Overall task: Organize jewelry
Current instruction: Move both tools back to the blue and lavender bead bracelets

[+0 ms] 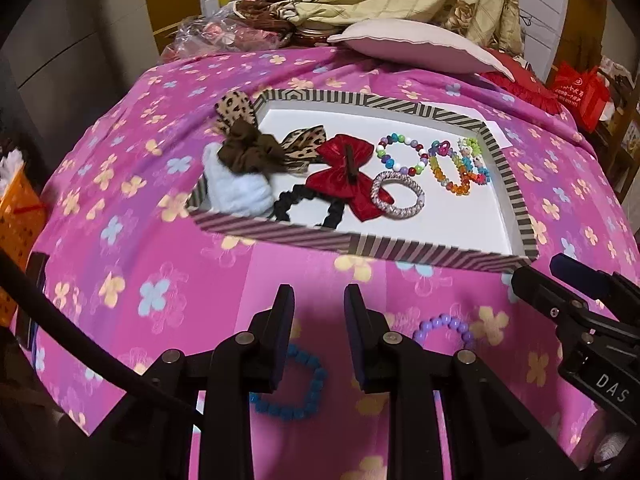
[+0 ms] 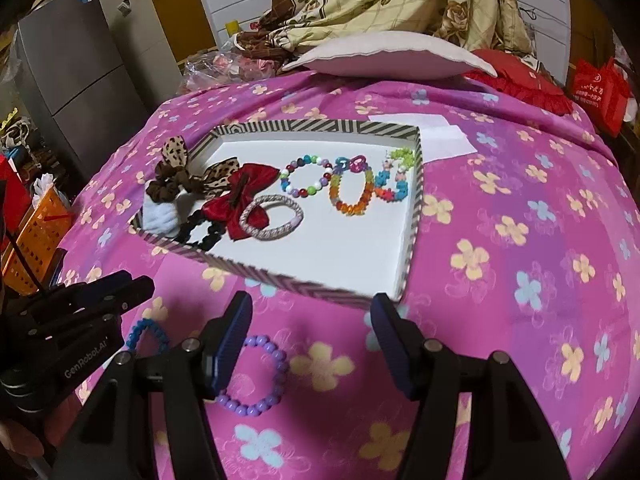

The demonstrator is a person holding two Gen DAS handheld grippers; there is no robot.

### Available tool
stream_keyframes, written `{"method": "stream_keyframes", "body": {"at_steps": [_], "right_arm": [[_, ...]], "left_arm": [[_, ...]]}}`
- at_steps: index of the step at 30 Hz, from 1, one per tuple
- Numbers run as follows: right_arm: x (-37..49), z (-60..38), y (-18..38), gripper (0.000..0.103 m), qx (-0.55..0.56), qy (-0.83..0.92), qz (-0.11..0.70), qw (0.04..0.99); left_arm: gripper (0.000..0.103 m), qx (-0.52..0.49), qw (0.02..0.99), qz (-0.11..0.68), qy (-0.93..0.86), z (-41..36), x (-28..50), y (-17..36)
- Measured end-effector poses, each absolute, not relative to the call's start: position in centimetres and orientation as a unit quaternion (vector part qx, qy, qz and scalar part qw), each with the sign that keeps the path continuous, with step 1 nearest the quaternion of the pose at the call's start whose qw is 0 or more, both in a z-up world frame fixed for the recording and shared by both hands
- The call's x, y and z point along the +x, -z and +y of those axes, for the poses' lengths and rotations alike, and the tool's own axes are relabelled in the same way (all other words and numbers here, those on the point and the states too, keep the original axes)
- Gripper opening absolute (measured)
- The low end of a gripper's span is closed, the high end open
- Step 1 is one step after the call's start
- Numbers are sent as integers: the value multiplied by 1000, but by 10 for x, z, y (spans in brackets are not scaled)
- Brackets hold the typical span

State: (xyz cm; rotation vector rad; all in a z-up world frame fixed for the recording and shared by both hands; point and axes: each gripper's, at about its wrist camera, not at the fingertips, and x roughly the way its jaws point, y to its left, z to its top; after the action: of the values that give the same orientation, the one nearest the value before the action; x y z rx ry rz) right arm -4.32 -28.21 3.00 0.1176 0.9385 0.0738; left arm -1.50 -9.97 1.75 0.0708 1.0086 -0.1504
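Right wrist view shows you most of the sorting already done: the striped tray holds a red bow, a leopard scrunchie, a black scrunchie, a white one, a sparkly hair tie and several coloured bead bracelets. Two pieces are left outside on the pink floral cloth, near the tray's front edge: a purple bead bracelet and a blue bead bracelet. Your right gripper stands open and empty, the purple bracelet beside its left finger. Your left gripper is also open, holding nothing, above the blue one.
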Motion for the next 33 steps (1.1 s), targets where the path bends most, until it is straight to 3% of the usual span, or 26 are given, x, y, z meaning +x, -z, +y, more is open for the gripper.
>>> {"method": "stream_keyframes", "body": {"at_steps": [18,33], "right_arm": [[-80,-261,-33,67,48,-37,452,890],[-78,-258,4,67,18,-30,489,871]], "left_arm": [[38,30,881,468,67,-78,-52,-26],[39,-50,842,531,79,-13,-49,-2]]}}
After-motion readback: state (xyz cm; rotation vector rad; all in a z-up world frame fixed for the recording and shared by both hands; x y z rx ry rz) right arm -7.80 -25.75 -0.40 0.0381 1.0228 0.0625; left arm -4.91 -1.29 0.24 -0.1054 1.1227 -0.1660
